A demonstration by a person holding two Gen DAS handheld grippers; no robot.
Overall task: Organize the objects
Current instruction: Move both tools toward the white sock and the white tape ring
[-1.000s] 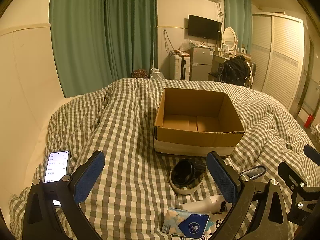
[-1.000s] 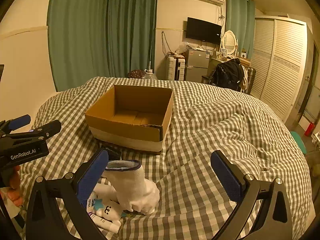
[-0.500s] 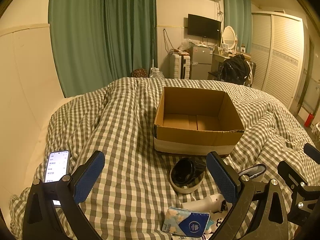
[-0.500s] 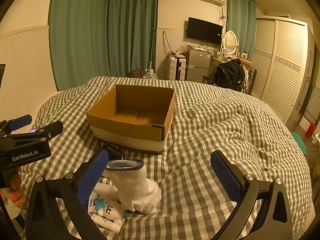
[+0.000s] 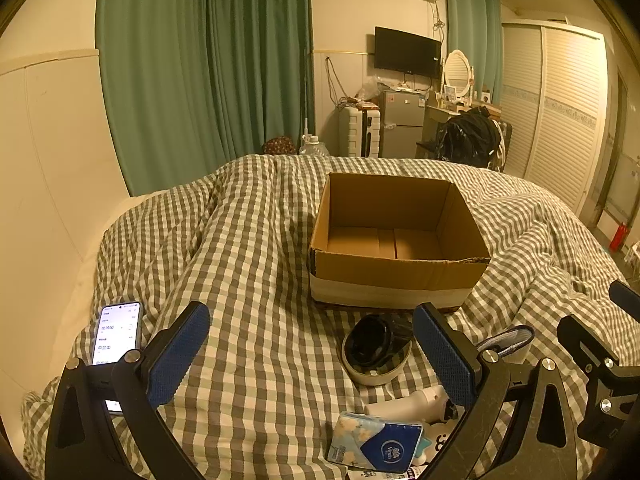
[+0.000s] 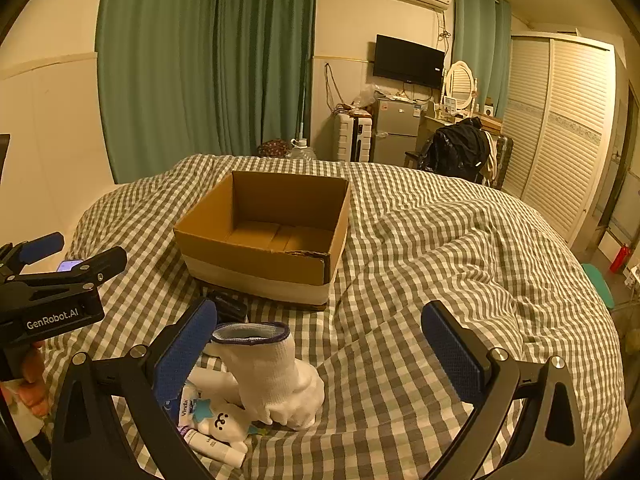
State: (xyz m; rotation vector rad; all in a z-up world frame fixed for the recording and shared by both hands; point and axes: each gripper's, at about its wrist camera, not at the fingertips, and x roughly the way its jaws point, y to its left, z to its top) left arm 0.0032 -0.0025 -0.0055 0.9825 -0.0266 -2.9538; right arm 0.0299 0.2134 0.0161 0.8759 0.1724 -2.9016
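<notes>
The left gripper point(image 5: 312, 350) hangs spread wide above the bed point(image 5: 248, 264), gripping nothing; just past its right finger lies a black round case point(image 5: 376, 354), a tissue pack point(image 5: 374, 442) nearer below; a phone point(image 5: 116, 334) lies by its left finger; the right gripper point(image 6: 320, 346) is likewise agape, a white sock point(image 6: 276, 376) by its left finger; ahead sits the empty cardboard box point(image 6: 260, 264).
</notes>
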